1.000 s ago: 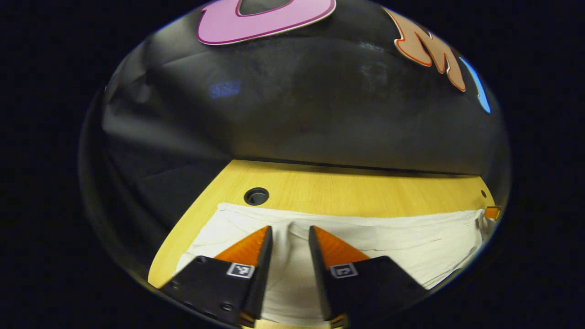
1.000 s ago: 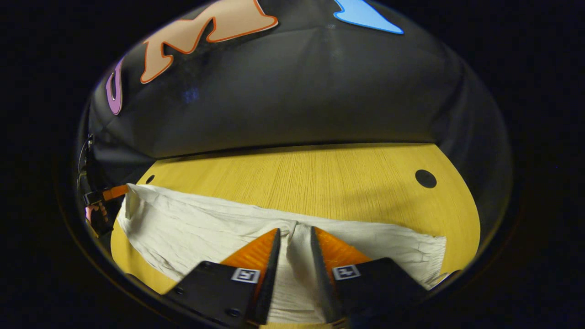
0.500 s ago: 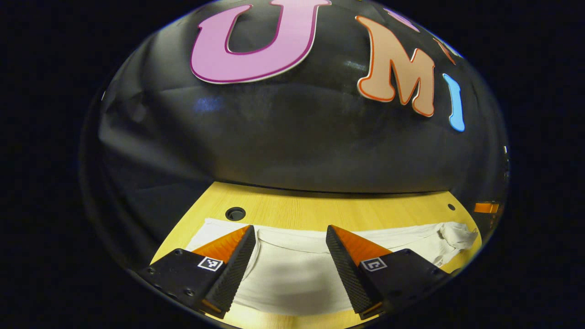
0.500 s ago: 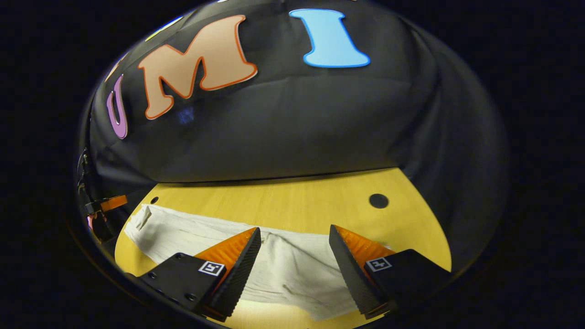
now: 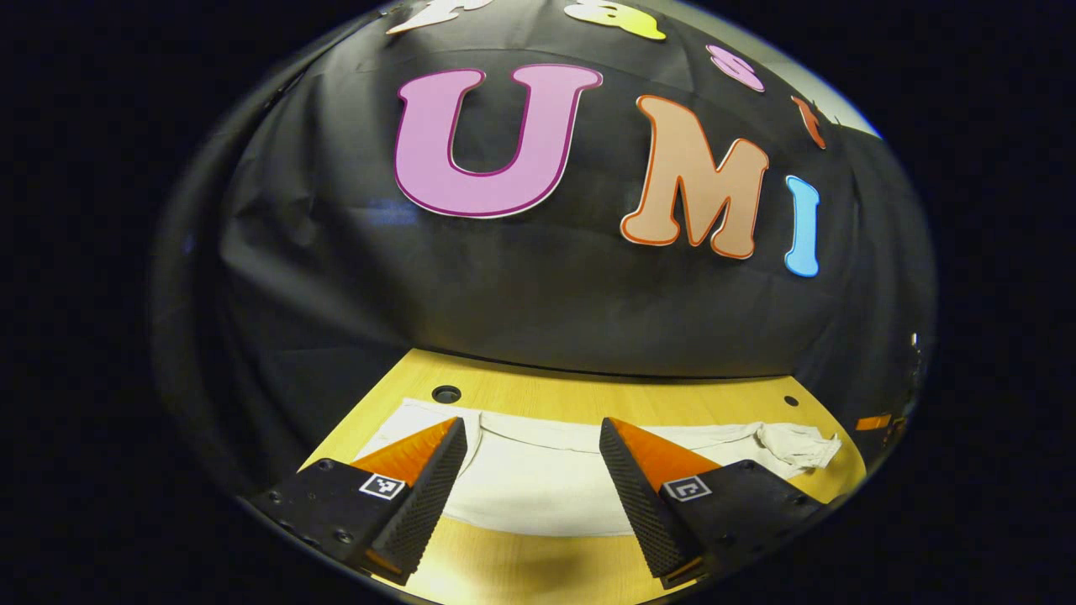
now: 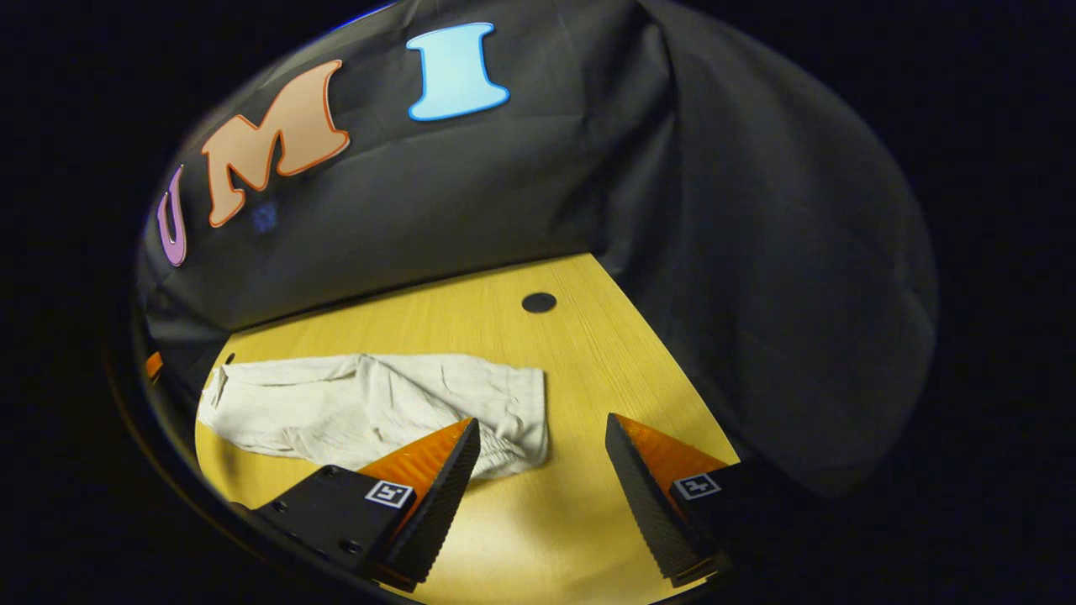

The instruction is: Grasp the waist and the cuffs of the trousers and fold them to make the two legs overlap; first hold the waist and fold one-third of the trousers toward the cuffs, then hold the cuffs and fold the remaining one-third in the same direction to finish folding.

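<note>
The white trousers [image 5: 538, 475] lie flat on the wooden table [image 5: 555, 395], stretched sideways, with a crumpled end [image 5: 794, 445] at the right of the left gripper view. My left gripper [image 5: 532, 441] is open above their near edge, holding nothing. In the right gripper view the trousers [image 6: 370, 403] lie left of centre, their wide end [image 6: 517, 412] toward the middle. My right gripper [image 6: 542, 441] is open over bare table [image 6: 538, 521] just right of that end, its left finger [image 6: 437, 458] overlapping the cloth in the image.
Black cloth walls close off the table's far and right edges. Round cable holes sit in the table at the far left [image 5: 445, 393] and far right [image 6: 538, 302]. A bit of the other gripper [image 5: 874, 422] shows at the right rim of the left gripper view.
Both grippers, shut on the trousers a second ago, have opened and let go. Both pulled back and up; the right one also swung right, off the cloth.
</note>
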{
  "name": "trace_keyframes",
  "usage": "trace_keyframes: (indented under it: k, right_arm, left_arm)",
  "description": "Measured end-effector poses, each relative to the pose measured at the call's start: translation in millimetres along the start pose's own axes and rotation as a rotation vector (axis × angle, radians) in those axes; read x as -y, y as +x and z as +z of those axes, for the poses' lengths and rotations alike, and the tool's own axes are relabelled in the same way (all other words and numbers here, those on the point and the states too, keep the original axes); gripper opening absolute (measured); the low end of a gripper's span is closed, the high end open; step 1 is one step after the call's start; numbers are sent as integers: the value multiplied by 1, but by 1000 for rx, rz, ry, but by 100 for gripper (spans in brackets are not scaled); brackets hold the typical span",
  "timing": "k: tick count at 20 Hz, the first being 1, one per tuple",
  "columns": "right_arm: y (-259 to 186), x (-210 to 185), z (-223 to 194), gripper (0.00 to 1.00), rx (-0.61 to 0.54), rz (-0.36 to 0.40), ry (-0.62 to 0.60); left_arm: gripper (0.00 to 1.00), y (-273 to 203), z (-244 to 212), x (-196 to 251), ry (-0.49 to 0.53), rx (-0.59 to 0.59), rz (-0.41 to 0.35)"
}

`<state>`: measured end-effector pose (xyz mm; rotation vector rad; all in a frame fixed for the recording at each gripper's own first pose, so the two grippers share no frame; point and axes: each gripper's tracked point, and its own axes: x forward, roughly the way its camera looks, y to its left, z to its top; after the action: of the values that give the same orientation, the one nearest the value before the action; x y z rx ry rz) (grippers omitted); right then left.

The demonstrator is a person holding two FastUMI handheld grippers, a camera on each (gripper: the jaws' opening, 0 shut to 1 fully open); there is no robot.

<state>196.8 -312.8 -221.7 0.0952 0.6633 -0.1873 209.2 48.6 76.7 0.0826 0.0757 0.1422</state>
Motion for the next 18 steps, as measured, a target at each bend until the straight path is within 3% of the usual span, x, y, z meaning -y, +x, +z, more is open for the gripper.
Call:
trace_keyframes:
  k: [2,5,6,7,9,10,13,14,16,18]
  right_arm:
    - [0,7,-20,97,-38,8,12]
    - [11,8,-46,96,-96,28,40]
    - [15,3,-50,92,-106,51,67]
    - [21,-3,-54,96,-113,69,90]
    - [31,-11,-58,92,-127,95,120]
    - [36,-16,-57,96,-131,109,132]
    - [42,-21,-60,97,-142,140,166]
    - [45,-21,-59,92,-147,147,184]
    - [50,-27,-57,97,-148,179,230]
    - [54,-31,-53,92,-138,200,266]
  left_arm:
    - [95,-21,3,7,-11,22,13]
    - [98,-48,-2,15,-11,33,39]
    - [95,-56,-4,17,-7,33,52]
    - [95,-64,-5,16,-4,33,68]
    - [95,-77,-8,13,-1,32,107]
    - [95,-83,-7,10,0,34,124]
    - [95,-97,-3,1,-15,49,169]
    - [95,-100,-1,-1,-20,53,182]
    - [95,-104,3,-5,-24,61,200]
    - [95,-106,4,-5,-22,64,212]
